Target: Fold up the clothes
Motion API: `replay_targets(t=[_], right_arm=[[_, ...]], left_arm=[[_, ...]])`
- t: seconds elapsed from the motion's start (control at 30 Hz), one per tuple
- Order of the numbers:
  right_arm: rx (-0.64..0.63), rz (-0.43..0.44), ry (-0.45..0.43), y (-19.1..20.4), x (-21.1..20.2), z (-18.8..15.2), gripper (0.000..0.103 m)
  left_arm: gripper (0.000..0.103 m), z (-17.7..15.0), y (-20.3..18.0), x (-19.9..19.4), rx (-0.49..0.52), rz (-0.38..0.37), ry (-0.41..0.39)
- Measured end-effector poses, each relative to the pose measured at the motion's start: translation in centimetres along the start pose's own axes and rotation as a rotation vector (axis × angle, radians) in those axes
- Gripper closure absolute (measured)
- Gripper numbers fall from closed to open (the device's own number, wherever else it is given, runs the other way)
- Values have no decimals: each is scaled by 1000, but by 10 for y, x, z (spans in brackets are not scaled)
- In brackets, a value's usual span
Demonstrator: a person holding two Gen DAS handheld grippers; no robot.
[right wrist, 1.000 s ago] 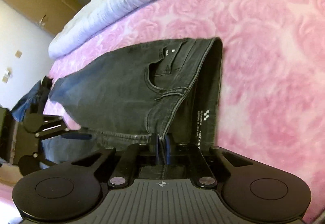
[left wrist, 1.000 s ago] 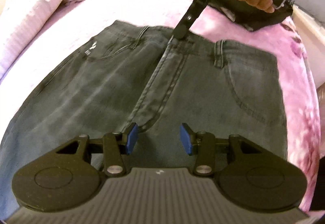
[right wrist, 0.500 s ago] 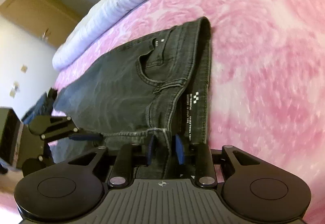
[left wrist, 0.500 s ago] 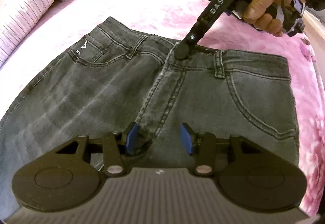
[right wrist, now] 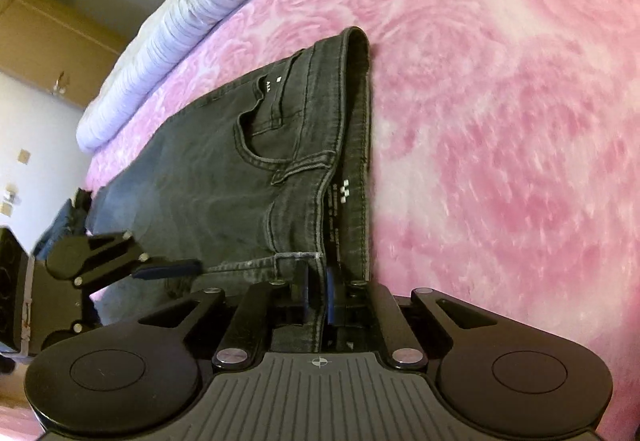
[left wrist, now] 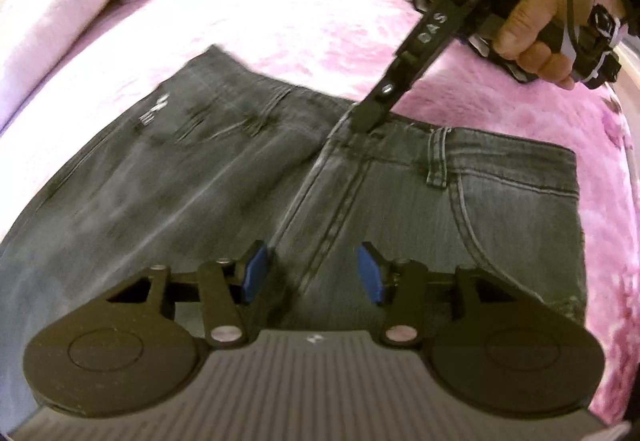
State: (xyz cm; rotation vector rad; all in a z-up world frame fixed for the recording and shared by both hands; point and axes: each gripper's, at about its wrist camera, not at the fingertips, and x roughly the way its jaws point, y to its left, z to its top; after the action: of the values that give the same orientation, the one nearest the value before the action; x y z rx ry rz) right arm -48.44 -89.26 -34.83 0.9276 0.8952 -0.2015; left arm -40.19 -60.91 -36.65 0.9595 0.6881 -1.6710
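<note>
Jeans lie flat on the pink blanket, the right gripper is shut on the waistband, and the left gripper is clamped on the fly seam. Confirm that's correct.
Not quite: the left gripper is open, its blue pads spread to either side of the fly seam, as the left wrist view shows. The rest holds: the jeans lie on the pink blanket and the right gripper is shut on the waistband.

The jeans point(left wrist: 200, 177) are motion-blurred, their legs cut off by the frame.
</note>
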Motion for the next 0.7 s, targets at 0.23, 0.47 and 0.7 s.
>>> replay_targets(t=[0.23,0.47,0.7], right_arm=[[-140,-237,-50,49,-24,-10,67],[-304,-286,-48,123,-17,-55,65],[-335,-281,19,189,15,-115,64]], left_arm=[[59,-88,17,-74,-214,146,92],[57,-192,43,-141,-407,310,232],[57,-283,59,-204,-588,384,287]])
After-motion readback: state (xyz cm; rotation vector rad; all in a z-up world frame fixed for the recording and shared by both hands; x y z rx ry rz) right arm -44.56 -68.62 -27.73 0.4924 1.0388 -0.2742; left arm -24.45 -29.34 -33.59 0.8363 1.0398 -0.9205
